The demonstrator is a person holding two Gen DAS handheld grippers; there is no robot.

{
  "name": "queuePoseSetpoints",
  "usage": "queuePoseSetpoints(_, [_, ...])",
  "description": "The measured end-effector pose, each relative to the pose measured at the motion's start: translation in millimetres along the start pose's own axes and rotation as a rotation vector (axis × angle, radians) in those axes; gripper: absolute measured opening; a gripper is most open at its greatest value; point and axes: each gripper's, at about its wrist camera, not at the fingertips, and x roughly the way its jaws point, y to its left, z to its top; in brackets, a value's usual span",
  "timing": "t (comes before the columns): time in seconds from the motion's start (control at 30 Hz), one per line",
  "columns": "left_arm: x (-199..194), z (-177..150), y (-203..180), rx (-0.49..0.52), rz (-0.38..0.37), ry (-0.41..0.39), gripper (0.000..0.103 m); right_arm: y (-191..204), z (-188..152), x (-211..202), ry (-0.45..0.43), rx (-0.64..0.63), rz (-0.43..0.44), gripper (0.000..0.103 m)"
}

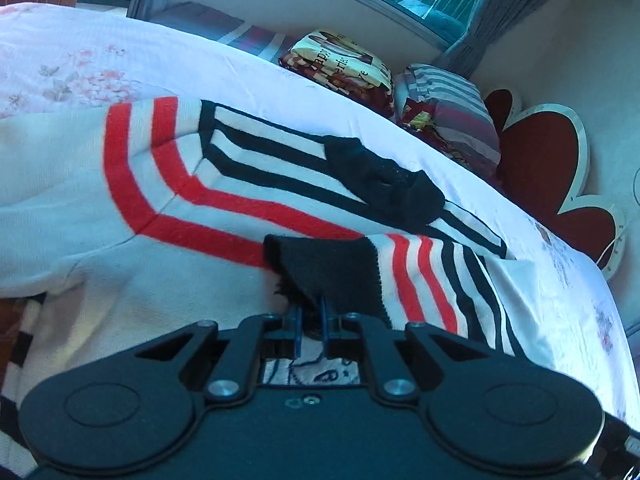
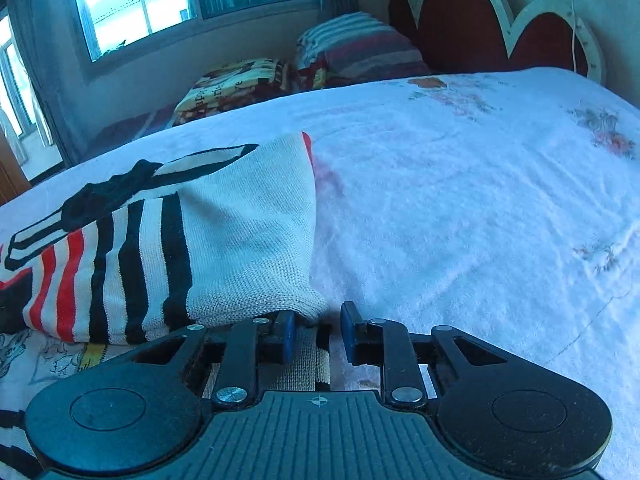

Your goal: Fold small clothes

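Note:
A white knit sweater with red and black stripes lies spread on the bed. My left gripper is shut on the black cuff of a sleeve folded over the body. A second black part lies further back. In the right wrist view the sweater is folded over at its white edge. My right gripper sits at that folded corner, jaws narrowly apart. The fabric lies between them against the left pad. A slim gap shows before the right pad.
The bed's white flowered sheet stretches off to the right. At its head are a red scalloped headboard, a striped pillow and a printed blanket. A window is behind. A cartoon-print cloth lies under the sweater.

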Motion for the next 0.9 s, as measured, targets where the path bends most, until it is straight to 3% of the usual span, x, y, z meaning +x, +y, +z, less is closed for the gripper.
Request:
queuePoseSetpoints(0.07, [-12,-1,0,0.023,0.041,-0.023,0.022,-5,0,-6,0.022,0.006,0.025,0.023])
queuePoseSetpoints(0.2, [-36,1,7,0.051,0.05,-0.043,0.026,-13,0,-36,-0.003,0.001,0.084,0.025])
queuePoseSetpoints(0.23, [-38,2,6,0.066,0.05,-0.05,0.026,-15,3,-40,-0.02,0.011,0.095,0.038])
queuePoseSetpoints(0.27, [-40,3,2,0.085,0.044,-0.053,0.028,-17,8,-42,-0.039,0.027,0.105,0.064])
queuePoseSetpoints(0.3, [-38,4,-4,0.1,0.036,-0.053,0.03,-17,14,-42,-0.054,0.038,0.106,0.075])
queuePoseSetpoints(0.33, [-34,5,-10,0.107,0.025,-0.049,0.031,-15,20,-39,-0.065,0.037,0.1,0.079])
queuePoseSetpoints(0.43, [-19,3,-27,0.121,0.003,-0.031,0.031,-5,40,-25,-0.083,0.025,0.123,0.079])
queuePoseSetpoints(0.6, [10,2,-37,0.131,0.047,-0.008,0.031,-4,68,21,-0.047,0.084,0.139,0.078])
queuePoseSetpoints(0.63, [14,2,-37,0.135,0.054,-0.005,0.031,-7,72,33,-0.037,0.11,0.142,0.074])
queuePoseSetpoints(0.67, [17,1,-36,0.138,0.06,0.0,0.031,-9,76,43,-0.031,0.132,0.144,0.062])
queuePoseSetpoints(0.73, [20,1,-33,0.144,0.059,0.002,0.031,-16,87,64,-0.007,0.165,0.135,0.053])
queuePoseSetpoints(0.9, [20,-1,-31,0.153,0.05,0.003,0.031,-24,104,91,0.015,0.222,0.172,0.051])
